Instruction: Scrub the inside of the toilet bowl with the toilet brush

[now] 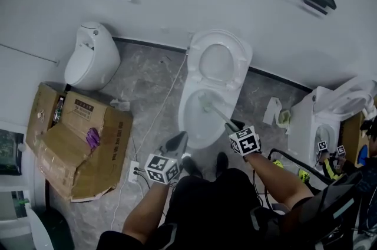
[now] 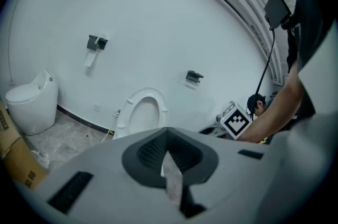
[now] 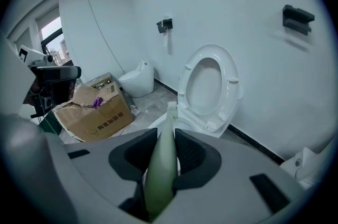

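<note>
1. The pale green toilet brush [image 1: 217, 112] is clamped by its handle in the right gripper [image 1: 234, 124]. The brush head is seen inside the toilet bowl [image 1: 184, 119], at 10 o'clock from that gripper.
2. The left gripper [image 1: 177, 142] is held closed on nothing at the bowl's 6 o'clock.

In the left gripper view the left tool [image 2: 168, 132] hides the toilet bowl [image 1: 184, 119] below its raised seat [image 2: 143, 112]. The toilet brush [image 3: 165, 162] handle's near end is hidden inside the right tool [image 3: 165, 132].
</note>
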Available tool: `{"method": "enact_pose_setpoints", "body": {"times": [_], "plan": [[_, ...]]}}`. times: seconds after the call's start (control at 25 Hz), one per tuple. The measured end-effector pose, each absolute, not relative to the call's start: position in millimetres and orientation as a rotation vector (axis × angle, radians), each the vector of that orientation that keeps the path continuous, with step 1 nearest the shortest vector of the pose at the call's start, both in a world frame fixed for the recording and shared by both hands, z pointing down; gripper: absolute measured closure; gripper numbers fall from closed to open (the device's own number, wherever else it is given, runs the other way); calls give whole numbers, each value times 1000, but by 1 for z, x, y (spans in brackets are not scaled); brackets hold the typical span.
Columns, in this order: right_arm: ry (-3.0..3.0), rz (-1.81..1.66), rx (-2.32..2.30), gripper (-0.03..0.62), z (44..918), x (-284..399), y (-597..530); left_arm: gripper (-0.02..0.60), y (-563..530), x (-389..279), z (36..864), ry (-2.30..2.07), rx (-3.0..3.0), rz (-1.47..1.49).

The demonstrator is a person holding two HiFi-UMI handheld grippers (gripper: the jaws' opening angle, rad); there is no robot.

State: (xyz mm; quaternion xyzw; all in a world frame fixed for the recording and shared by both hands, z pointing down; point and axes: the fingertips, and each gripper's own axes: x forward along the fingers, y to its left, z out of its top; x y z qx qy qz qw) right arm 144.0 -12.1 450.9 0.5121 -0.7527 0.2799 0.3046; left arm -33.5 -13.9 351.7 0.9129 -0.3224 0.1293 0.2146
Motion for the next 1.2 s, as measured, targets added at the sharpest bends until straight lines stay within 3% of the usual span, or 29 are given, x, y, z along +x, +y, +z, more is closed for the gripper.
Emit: {"method": "enact_pose_setpoints", "body": {"times": [1.2], "plan": [[-2232,622,1485,485,272,134,-16,574,-54,-64,230,-1091,2568,95]]}}
